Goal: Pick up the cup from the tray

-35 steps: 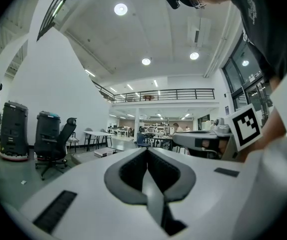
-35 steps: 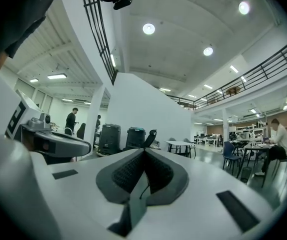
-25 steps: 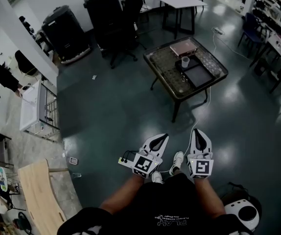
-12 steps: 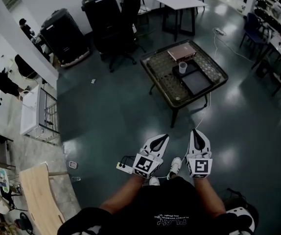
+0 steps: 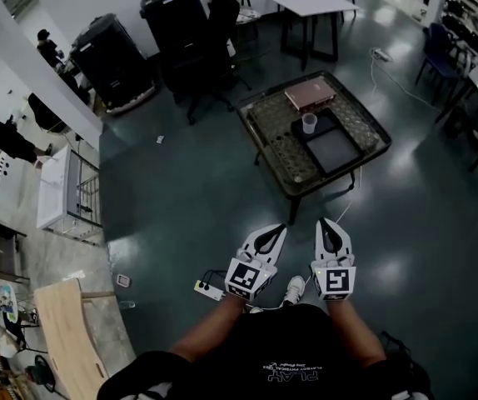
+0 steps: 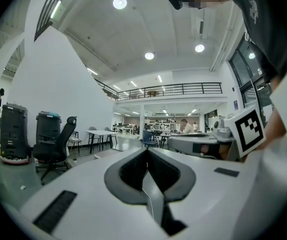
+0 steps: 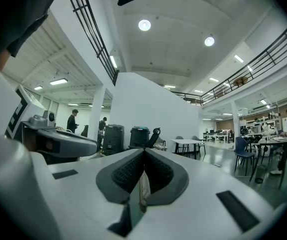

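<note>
The person stands on the dark, shiny floor with both tools held out level in front of the waist, side by side and pointing toward the low table (image 5: 282, 172). The left gripper (image 5: 277, 231) has its jaws pressed together with nothing between them. The right gripper (image 5: 326, 223) is the same, closed tight and carrying nothing.

The cup (image 5: 309, 122), a small pale one, stands upright on the table, well apart from both grippers, with open floor in between. It sits at the far end of the dark tray (image 5: 336, 150). From here I can't quite tell whether that end is part of the one tray or a second, smaller tray butted against it. Just beyond the cup lies a flat pink box (image 5: 310, 94), near the table's far corner.

Past the low table are a black office chair (image 5: 222, 19) and a white table (image 5: 314, 2). On the floor just left of the person's feet lies a power strip (image 5: 208, 290). Another person (image 5: 6, 132) stands off to the left, behind the white partition.
</note>
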Demonstrator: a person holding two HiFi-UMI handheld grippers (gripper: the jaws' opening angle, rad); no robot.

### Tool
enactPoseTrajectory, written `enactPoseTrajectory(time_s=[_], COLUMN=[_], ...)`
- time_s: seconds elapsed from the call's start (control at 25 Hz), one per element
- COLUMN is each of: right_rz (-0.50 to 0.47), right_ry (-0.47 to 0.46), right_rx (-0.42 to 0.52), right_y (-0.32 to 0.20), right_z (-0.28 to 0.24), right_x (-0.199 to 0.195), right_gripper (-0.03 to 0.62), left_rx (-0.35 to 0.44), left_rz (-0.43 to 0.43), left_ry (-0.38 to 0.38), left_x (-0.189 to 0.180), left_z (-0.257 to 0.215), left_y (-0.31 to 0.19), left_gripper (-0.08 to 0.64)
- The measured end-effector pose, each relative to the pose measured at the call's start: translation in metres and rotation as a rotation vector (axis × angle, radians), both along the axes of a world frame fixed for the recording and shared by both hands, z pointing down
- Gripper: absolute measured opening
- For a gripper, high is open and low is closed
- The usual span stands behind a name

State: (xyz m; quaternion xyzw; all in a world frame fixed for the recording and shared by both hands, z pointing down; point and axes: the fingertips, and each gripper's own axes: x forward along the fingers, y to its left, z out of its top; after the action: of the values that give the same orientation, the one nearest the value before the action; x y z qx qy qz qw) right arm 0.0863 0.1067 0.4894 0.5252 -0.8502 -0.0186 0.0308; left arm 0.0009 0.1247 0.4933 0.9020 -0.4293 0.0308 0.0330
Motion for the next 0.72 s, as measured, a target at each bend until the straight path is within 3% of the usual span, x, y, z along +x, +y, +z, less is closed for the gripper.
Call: enactPoseTrajectory(time_s=[0.36,0.72], right_rz=[-0.06,-0.062], right_ry=[0.008,-0.001], right_rx=[0.018,-0.006], right_y=[-0.033,-0.063], right_z=[-0.012,-0.006], right_x=[0.009,0.016], right_gripper=[0.008,0.008], left_rx=[0.019,0.015], left_rz=[-0.053,-0.072], left_ry=[0.028,0.029], left_x=[0.014,0.014], left_z=[-0.016,-0.013], left_y=[-0.035,-0.063], left_gripper=[0.009,0.009])
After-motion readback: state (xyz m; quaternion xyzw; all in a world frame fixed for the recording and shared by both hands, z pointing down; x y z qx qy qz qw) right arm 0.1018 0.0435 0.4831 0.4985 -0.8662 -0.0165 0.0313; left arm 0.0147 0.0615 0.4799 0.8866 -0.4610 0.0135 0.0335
